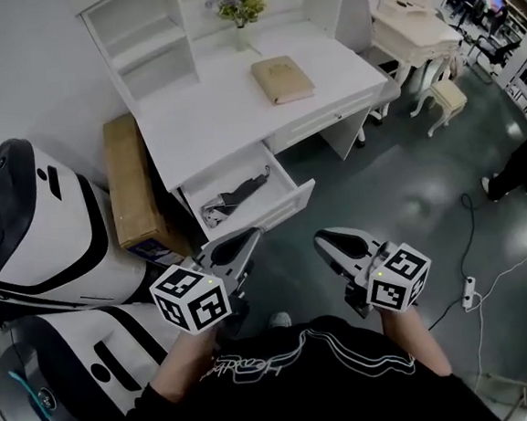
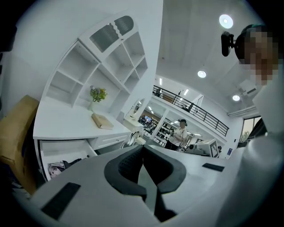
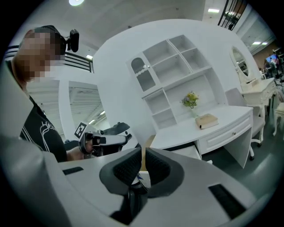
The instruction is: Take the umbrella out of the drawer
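Note:
A white desk [image 1: 236,102] stands ahead with its left drawer [image 1: 286,201] pulled out. Inside the drawer lies a black folded umbrella [image 1: 241,190] beside some light clutter. Both grippers hover over the floor short of the drawer and touch nothing. My left gripper [image 1: 248,240] is shut and empty, and my right gripper [image 1: 326,240] is shut and empty too. In the left gripper view the shut jaws [image 2: 143,154] point toward the open drawer [image 2: 44,153], where dark umbrella cloth [image 2: 71,163] shows. The right gripper view has its shut jaws [image 3: 143,154] low in the middle, with the left gripper [image 3: 106,139] and the desk [image 3: 213,128] beyond.
A tan book [image 1: 281,78] and a vase of flowers [image 1: 241,7] sit on the desk. A cardboard box [image 1: 131,184] leans at the desk's left, beside large white-and-black machines [image 1: 36,225]. A second white table [image 1: 413,31], a stool [image 1: 446,97] and a power strip [image 1: 470,292] are at the right.

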Available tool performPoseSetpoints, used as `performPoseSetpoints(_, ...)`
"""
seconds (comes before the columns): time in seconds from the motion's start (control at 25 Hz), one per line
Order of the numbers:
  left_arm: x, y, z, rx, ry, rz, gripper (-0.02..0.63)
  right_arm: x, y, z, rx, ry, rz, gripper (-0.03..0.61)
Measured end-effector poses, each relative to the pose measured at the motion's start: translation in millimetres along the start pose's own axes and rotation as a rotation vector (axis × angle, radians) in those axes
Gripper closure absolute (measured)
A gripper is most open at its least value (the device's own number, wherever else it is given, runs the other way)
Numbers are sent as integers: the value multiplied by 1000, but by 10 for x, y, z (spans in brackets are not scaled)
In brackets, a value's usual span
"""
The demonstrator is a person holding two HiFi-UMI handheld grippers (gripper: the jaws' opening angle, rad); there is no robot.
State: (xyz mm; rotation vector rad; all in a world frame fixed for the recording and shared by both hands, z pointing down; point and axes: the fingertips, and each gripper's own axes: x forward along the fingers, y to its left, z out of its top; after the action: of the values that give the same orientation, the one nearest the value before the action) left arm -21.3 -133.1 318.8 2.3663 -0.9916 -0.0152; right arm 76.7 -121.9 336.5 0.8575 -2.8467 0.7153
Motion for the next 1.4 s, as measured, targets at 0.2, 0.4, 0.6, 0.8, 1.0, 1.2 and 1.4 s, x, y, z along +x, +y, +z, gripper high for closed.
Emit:
performPoseSetpoints(0.2,84,404,66,-37,0,55,594,429,-139,-34,29,50,69,525)
performPoseSetpoints(0.4,149,729,194,-50,-14,124,594,854,-363,107,21,78,144,525)
performPoseSetpoints(0.6,266,1229,415,-85,-53,204,594,1389,-713,293,35,116,213,523)
performPoseSetpoints(0.8,480,1756,671,-128,-71,261,594,1947,-1087,447,27,190,268,523)
performPoseSetpoints(1.0,623,2191,883,-180,-102,333,594,2419,-1355,466,-75,325,339,520)
performPoseSetpoints(1.2,713,2524,920,-214,-115,406,594,2792,-1587,299,-164,485,436,444)
performPoseSetpoints(1.4,703,2791,907,-255,-143,484,594,3112,-1690,-89,-272,656,547,393)
